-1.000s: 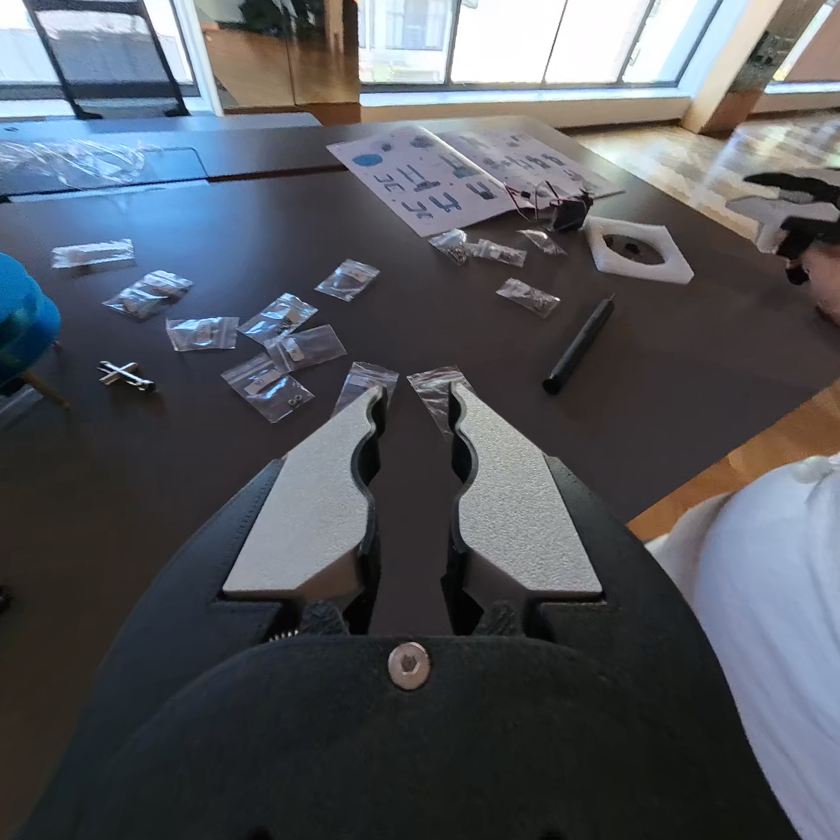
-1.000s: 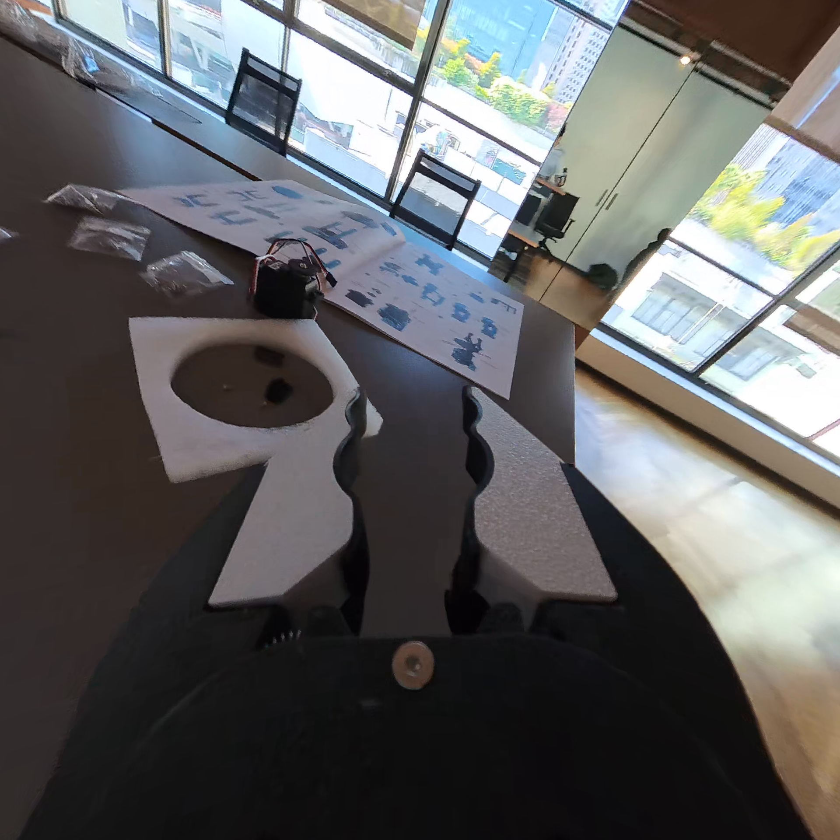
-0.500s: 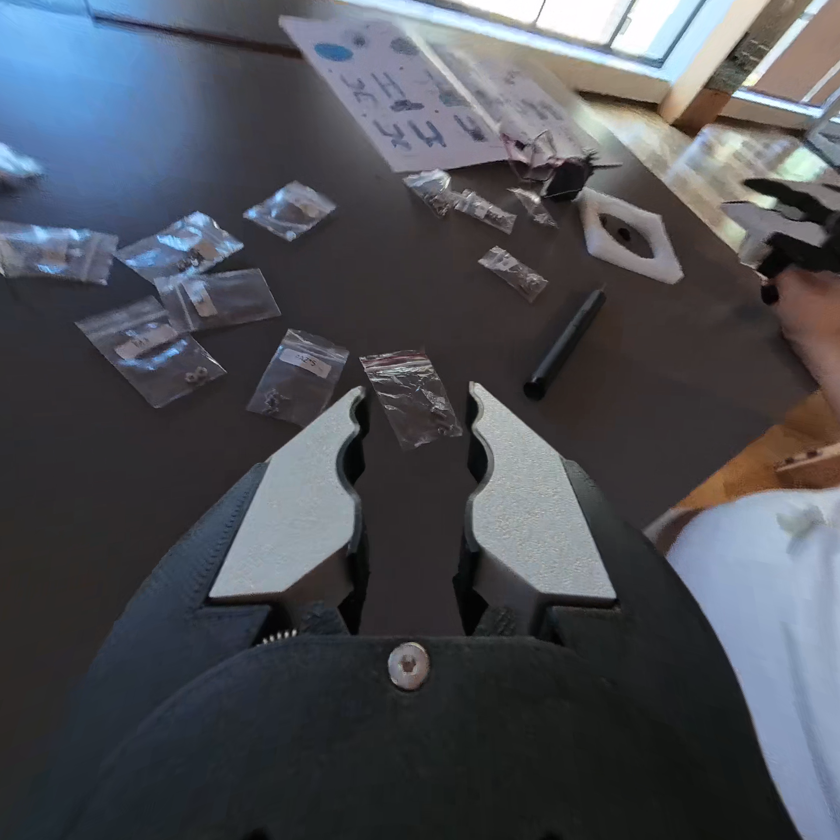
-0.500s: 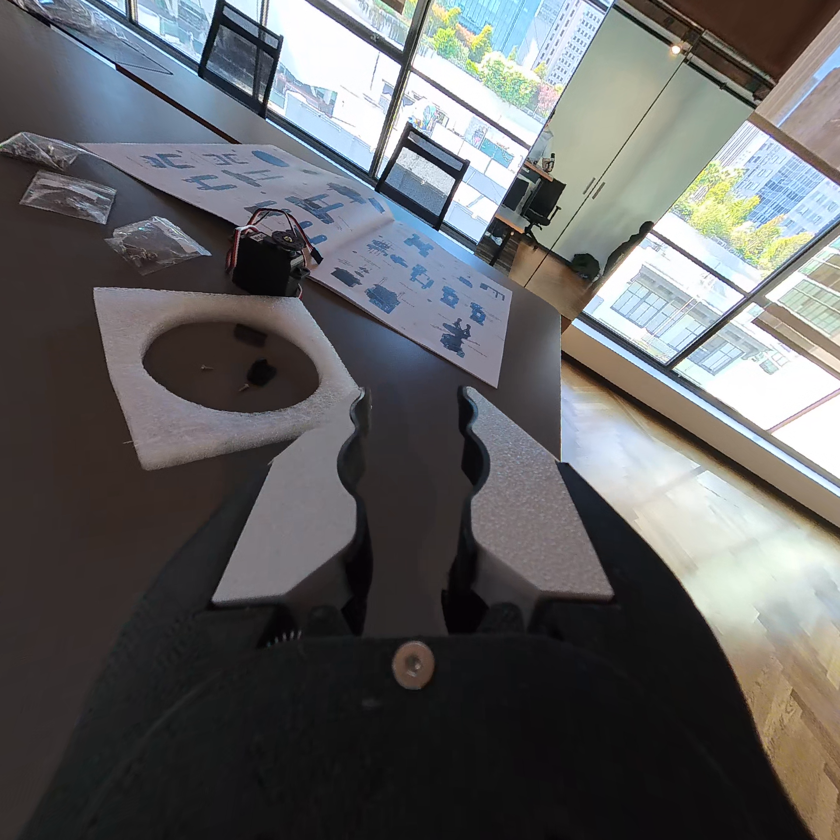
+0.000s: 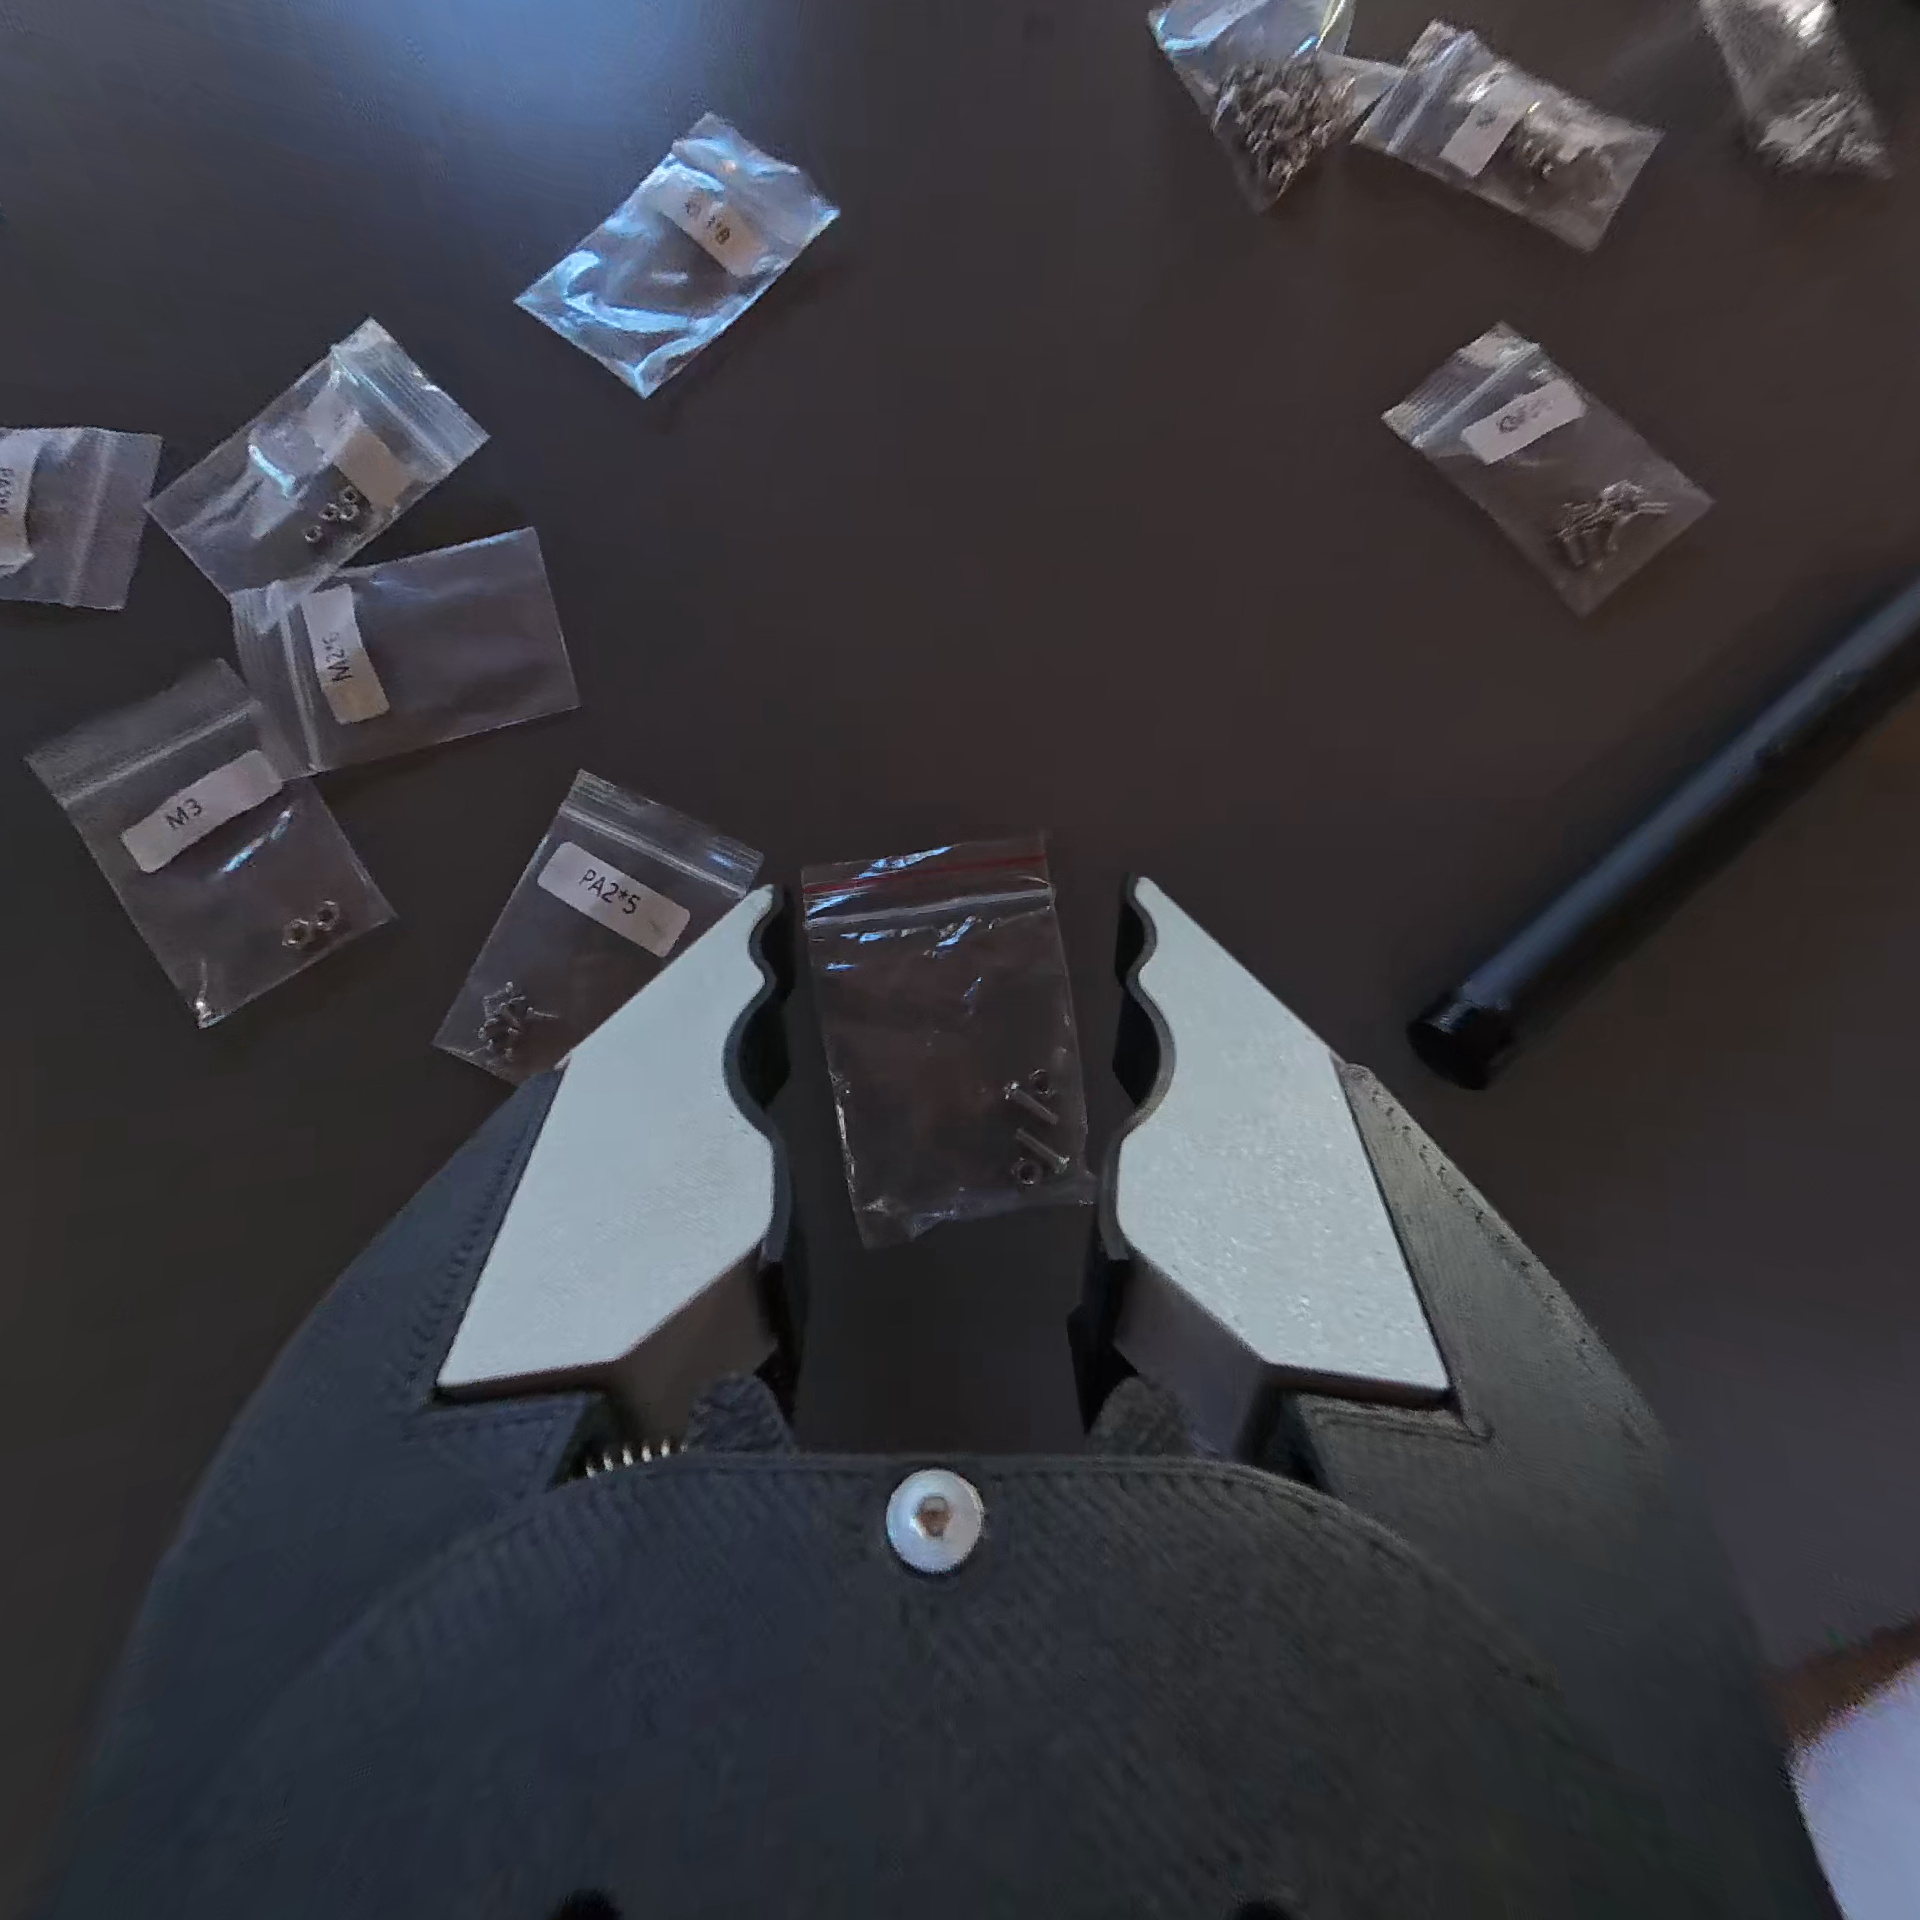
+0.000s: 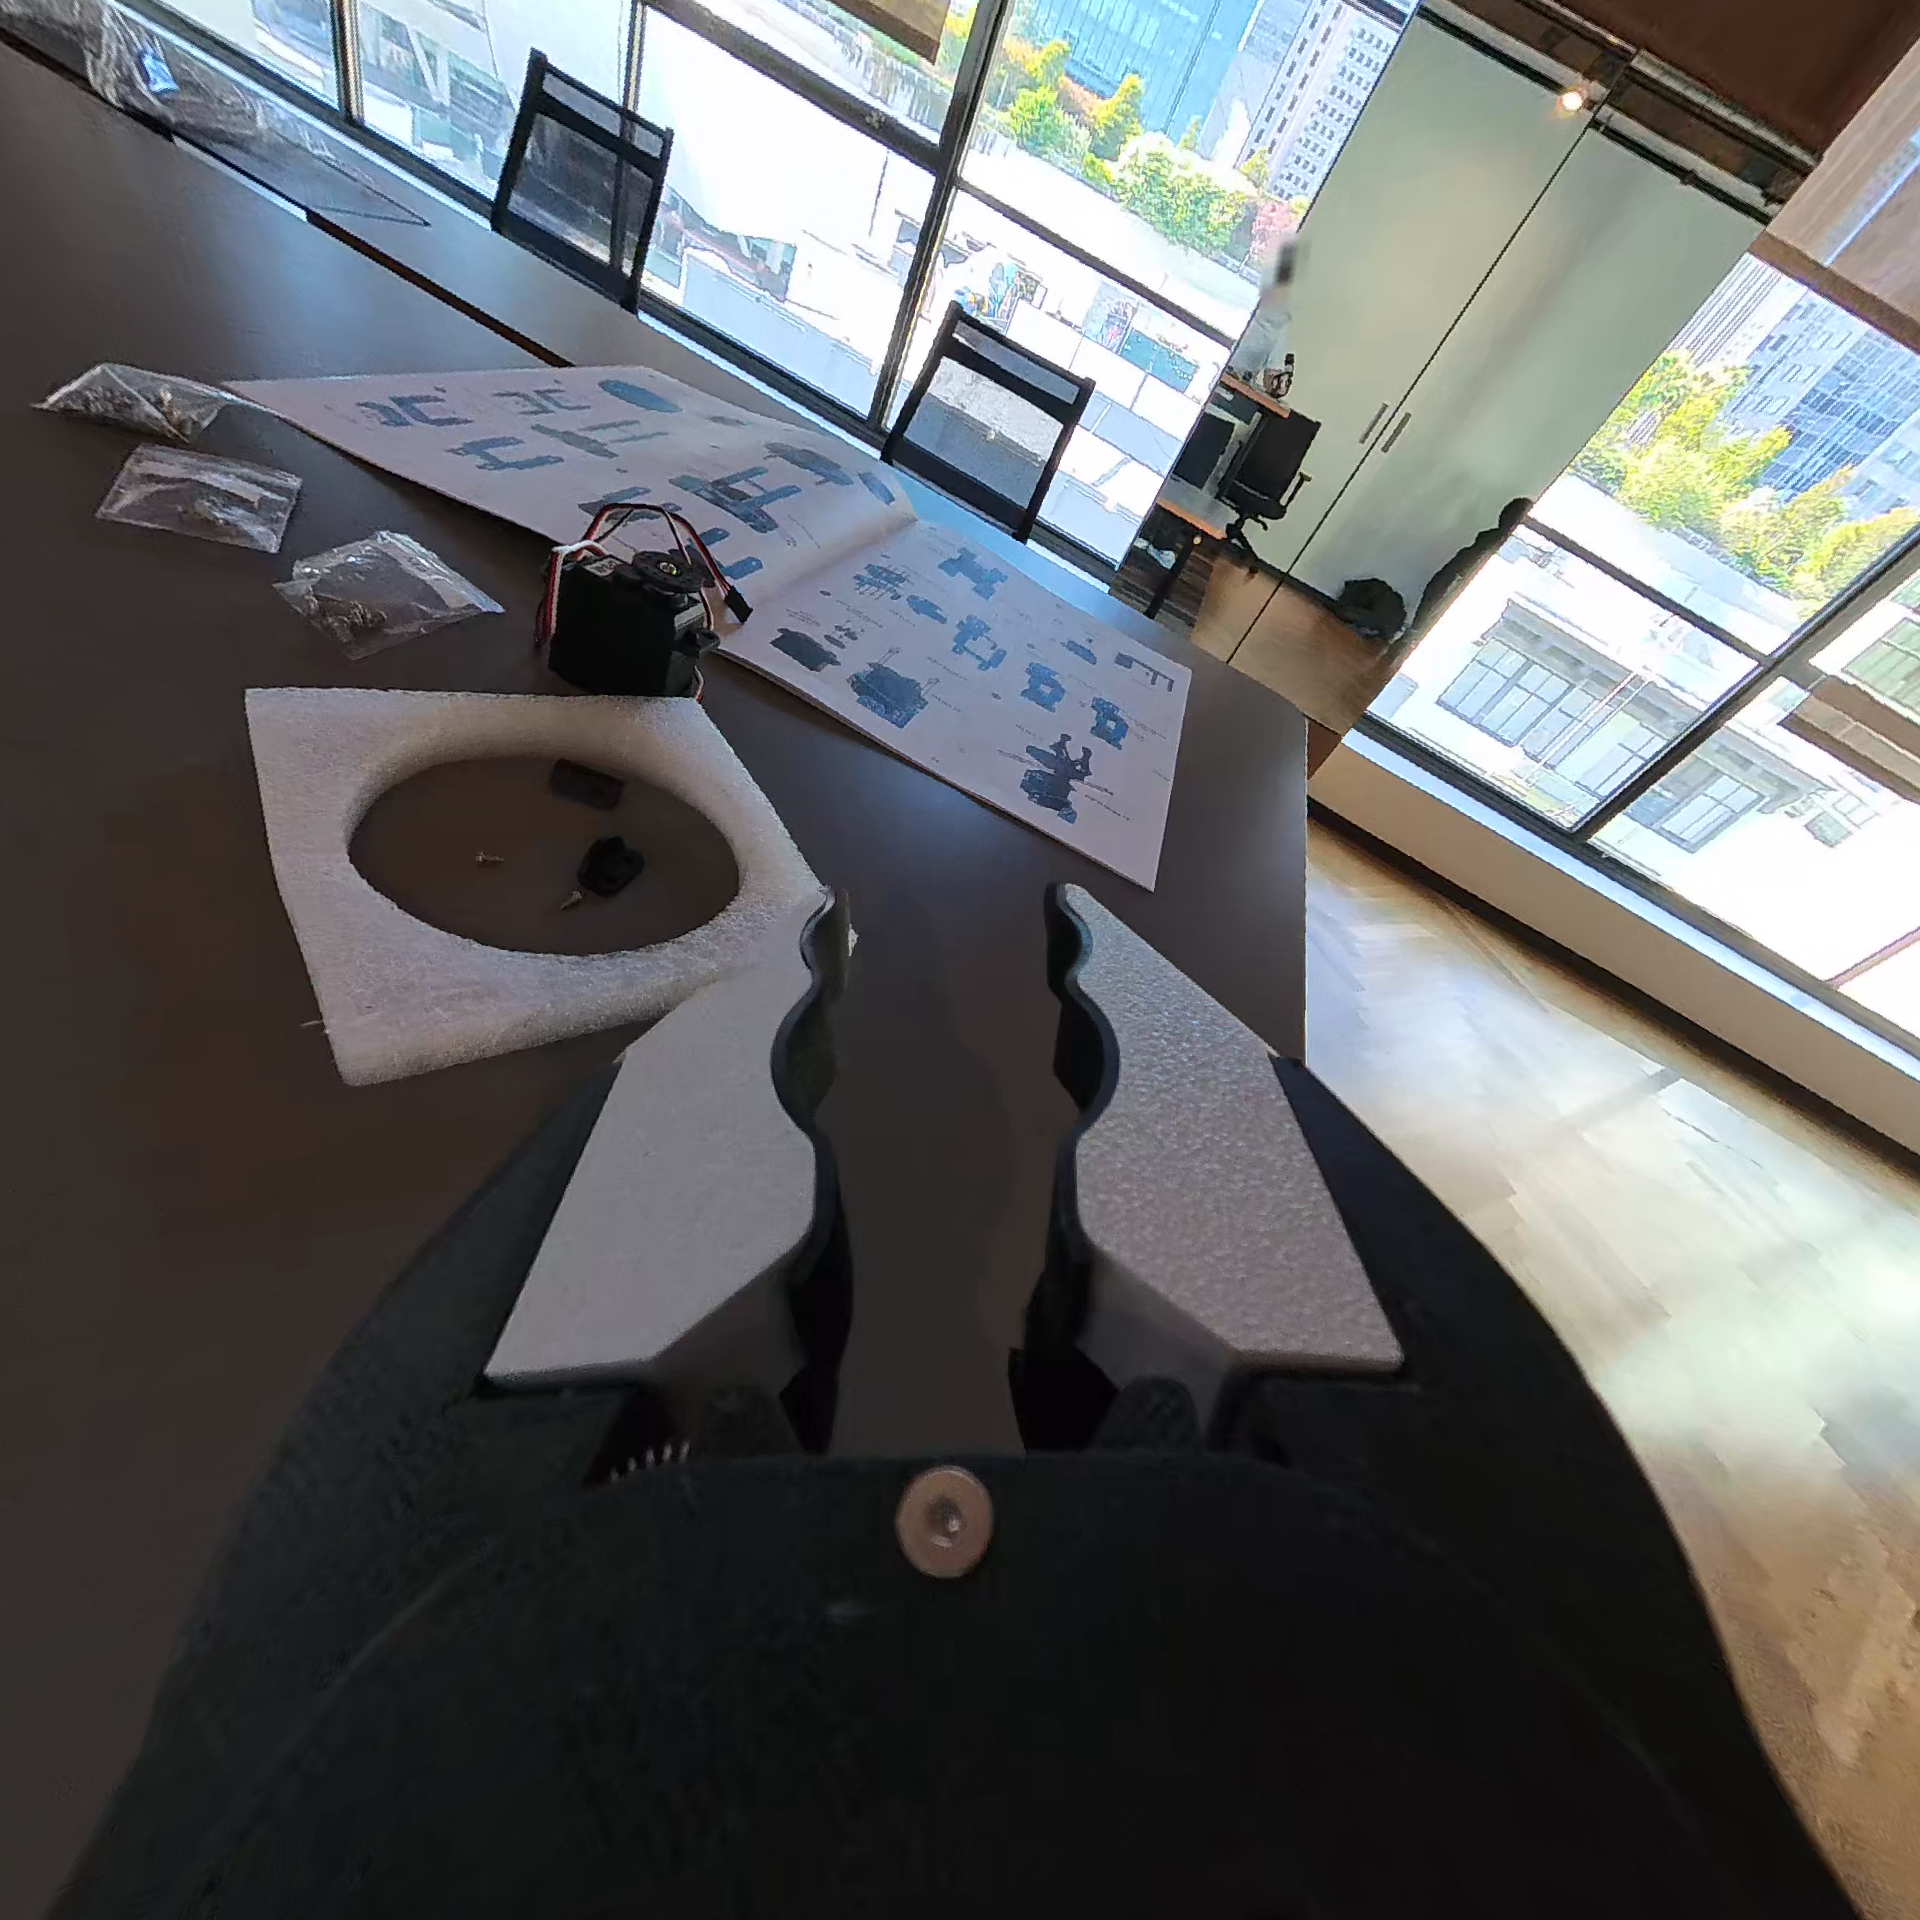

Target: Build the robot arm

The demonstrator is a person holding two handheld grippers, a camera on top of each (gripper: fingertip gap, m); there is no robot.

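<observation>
Over a dark table [image 5: 1039,520], both grippers hang with jaws spread, holding nothing.

Largest on the tabletop is the printed instruction sheet [image 6: 914,665], then the white foam frame [image 6: 416,987] just left of the right gripper [image 6: 945,914], with a black servo motor [image 6: 623,634] behind the frame. The left gripper [image 5: 951,899] points down with its fingers either side of a red-striped clear bag [image 5: 935,1039] of screws; whether they touch it cannot be told. A black rod [image 5: 1683,831] lies to the right, and other labelled bags [image 5: 592,935] are scattered to the left.
</observation>
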